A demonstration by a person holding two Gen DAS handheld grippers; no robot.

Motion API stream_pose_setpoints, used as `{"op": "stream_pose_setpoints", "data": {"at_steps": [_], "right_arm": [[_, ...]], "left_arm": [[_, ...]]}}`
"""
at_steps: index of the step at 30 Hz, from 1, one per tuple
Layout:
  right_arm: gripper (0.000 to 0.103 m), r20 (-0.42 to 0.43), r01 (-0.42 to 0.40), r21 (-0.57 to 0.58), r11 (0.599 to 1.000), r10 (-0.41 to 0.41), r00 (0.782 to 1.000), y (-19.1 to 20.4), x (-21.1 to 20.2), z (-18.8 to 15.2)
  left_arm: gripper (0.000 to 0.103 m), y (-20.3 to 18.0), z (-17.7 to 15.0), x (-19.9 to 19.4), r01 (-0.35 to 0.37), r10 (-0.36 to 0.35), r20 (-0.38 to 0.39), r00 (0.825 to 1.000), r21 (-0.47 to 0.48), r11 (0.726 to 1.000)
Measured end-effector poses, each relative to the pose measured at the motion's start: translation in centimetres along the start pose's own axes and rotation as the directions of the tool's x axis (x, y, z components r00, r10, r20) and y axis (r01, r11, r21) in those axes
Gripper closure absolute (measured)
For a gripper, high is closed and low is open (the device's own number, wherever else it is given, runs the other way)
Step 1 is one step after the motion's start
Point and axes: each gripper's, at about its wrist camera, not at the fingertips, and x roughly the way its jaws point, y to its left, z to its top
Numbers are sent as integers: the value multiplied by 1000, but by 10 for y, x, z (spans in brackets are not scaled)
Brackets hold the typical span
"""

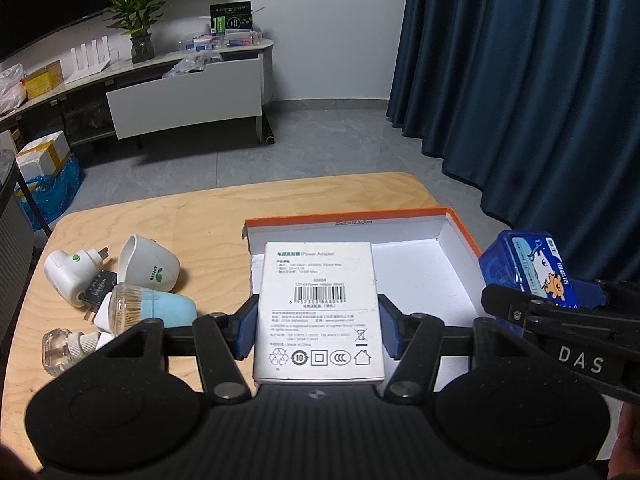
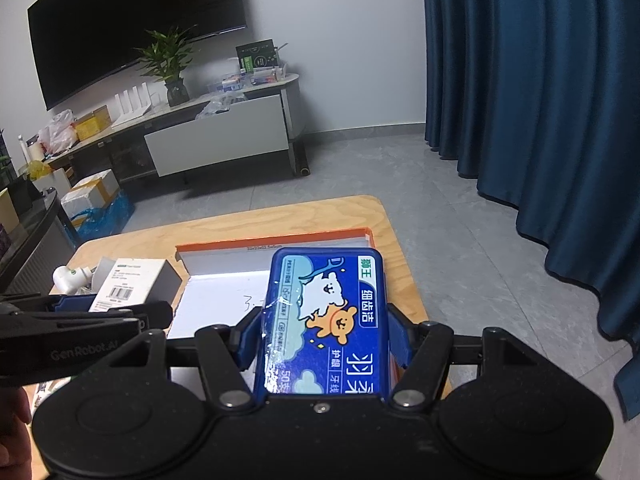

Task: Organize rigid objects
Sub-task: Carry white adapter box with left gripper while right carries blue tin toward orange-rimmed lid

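Observation:
My left gripper (image 1: 318, 330) is shut on a white power adapter box (image 1: 319, 312) and holds it over the left part of the open orange-rimmed cardboard box (image 1: 404, 220). My right gripper (image 2: 322, 340) is shut on a blue dental floss box (image 2: 324, 320) with a cartoon bear, held over the right part of the same orange-rimmed box (image 2: 280, 244). The floss box (image 1: 528, 268) also shows at the right of the left wrist view, and the adapter box (image 2: 128, 284) at the left of the right wrist view.
On the wooden table (image 1: 192, 216), left of the box, lie a white plug-in device (image 1: 70, 276), a white cup (image 1: 148, 264), a light blue toothpick holder (image 1: 152, 308) and a clear small bottle (image 1: 64, 348). Blue curtains (image 1: 540, 80) hang to the right.

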Motion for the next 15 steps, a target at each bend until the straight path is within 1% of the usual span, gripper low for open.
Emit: {"op": "stream_pose_setpoints", "data": {"at_steps": [15], "right_arm": [[28,-66,-11,-40,999,8,998,1,42,14]], "left_arm": [[43,2,8,25,6,-7,-35,999,-25,1000]]}}
